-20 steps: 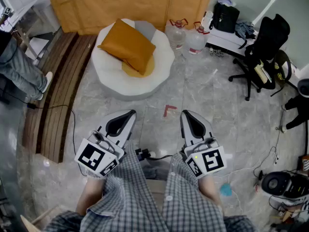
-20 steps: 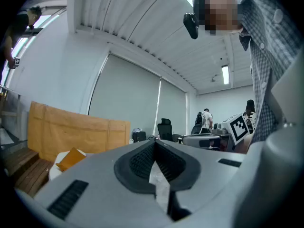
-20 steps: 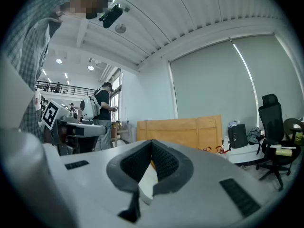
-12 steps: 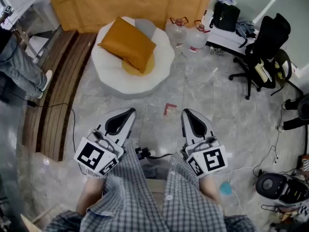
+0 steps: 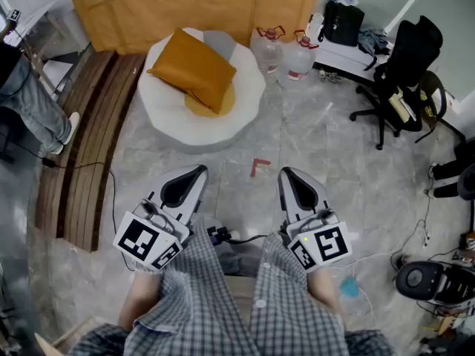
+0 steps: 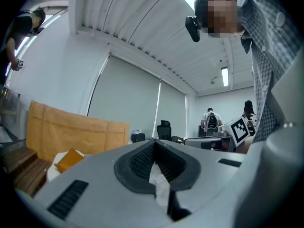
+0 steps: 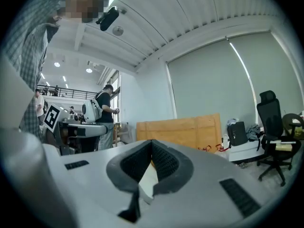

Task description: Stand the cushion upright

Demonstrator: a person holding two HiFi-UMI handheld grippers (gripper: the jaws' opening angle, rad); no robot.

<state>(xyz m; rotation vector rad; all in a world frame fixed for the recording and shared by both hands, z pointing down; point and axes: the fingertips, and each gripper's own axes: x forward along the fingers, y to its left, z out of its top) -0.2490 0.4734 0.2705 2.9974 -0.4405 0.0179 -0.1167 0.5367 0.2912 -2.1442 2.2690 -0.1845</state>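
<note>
Head view: holds left gripper (image 5: 199, 171) and right gripper (image 5: 286, 172) clenched, empty, well short of cushion (image 5: 194, 67) lying on pouf (image 5: 185, 135), evidently pre-approach.

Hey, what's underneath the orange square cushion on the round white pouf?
A flat mustard-yellow pad peeks out beneath the orange square cushion, resting on the round white pouf. Most of the pad is covered.

The orange cushion (image 5: 194, 69) lies on the round white seat (image 5: 182, 128).

Checked sleeves (image 5: 199, 297); grey left gripper (image 5: 200, 171), right gripper (image 5: 286, 173), b&w marker cubes (image 5: 145, 242).
</note>
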